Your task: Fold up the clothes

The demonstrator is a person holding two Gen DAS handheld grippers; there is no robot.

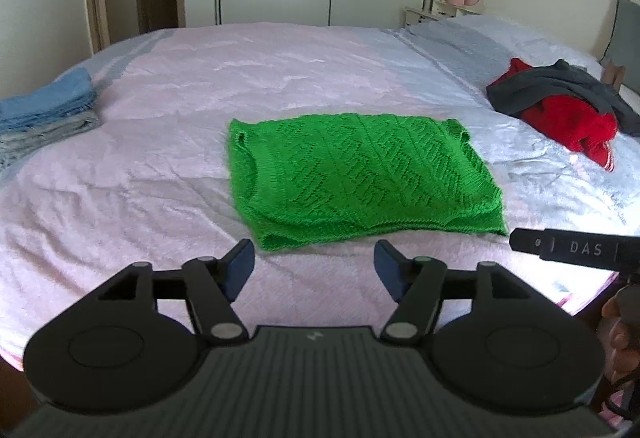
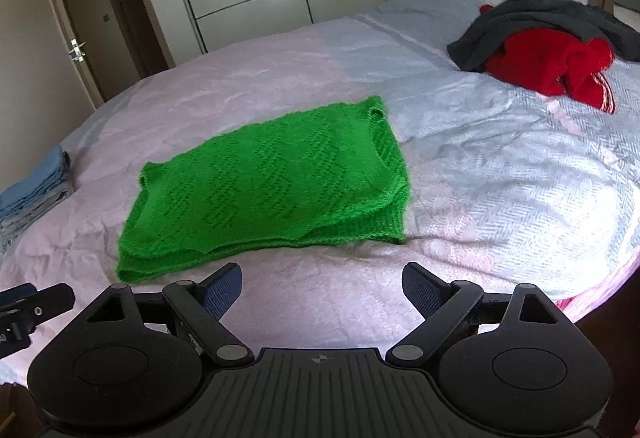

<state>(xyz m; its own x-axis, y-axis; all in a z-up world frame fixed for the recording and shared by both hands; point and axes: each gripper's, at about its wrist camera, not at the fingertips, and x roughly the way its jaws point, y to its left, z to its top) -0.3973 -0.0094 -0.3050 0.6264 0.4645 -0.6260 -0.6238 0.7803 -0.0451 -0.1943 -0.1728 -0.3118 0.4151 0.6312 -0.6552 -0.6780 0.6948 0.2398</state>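
i am holding both the left gripper (image 1: 314, 264) and the right gripper (image 2: 322, 288) with jaws released just short of the green sweater (image 1: 356, 173), lying part-folded mid-bed (image 1: 160, 141), so next i judge they are needing its near hem.

The green sweater (image 1: 360, 177) is knitted wool with little holes and a bumpy feel. The bed (image 1: 160, 125) has a soft, wrinkly cloth cover with a slight shine. The red top (image 2: 548, 65) looks fuzzy. The left tongs (image 1: 314, 266) are dull black plastic with rough blue pads (image 1: 240, 266) and small shiny metal pins.
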